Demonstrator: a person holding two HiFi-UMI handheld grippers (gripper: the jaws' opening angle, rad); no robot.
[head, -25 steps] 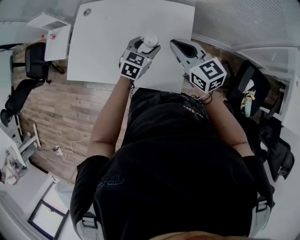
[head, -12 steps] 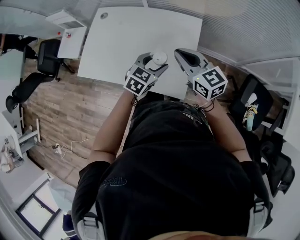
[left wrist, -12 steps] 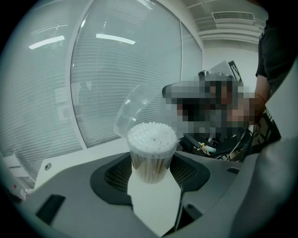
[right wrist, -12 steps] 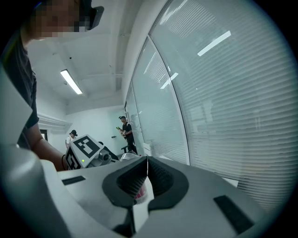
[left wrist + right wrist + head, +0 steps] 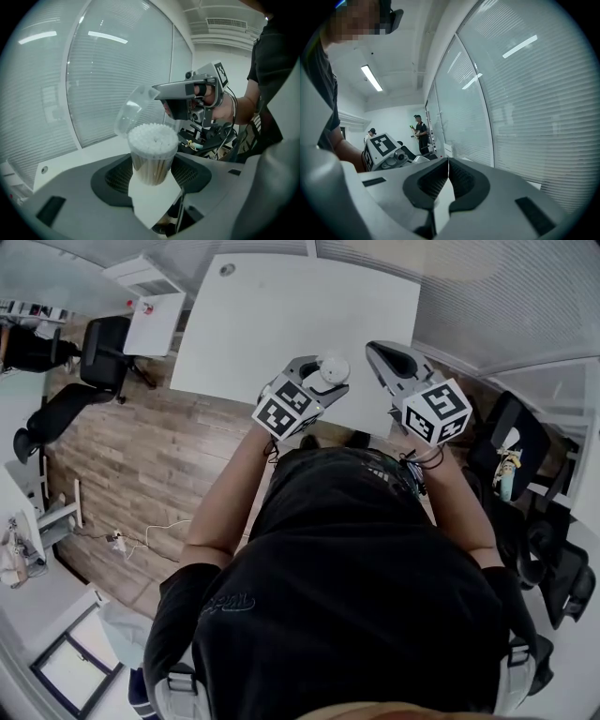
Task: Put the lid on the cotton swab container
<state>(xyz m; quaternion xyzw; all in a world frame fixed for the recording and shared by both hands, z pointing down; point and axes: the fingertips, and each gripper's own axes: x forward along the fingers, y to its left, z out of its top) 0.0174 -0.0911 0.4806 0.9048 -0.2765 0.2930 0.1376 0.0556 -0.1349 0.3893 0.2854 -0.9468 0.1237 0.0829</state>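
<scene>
Clear plastic lid (image 5: 132,111), rim pinched in closed right tool (image 5: 158,92), hangs tilted just above cotton swab container (image 5: 152,152). Left tool (image 5: 151,183), jaws wide, grips container upright, mouth exposed for capping.

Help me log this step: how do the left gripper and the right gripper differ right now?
The left gripper has its jaws wide, clamped on the open cotton swab container; the right gripper has its jaws shut, the clear lid at its tip. The left gripper holds the container upright; the right gripper's lid is tilted, above and beside it. Both grippers are over the white table.
</scene>
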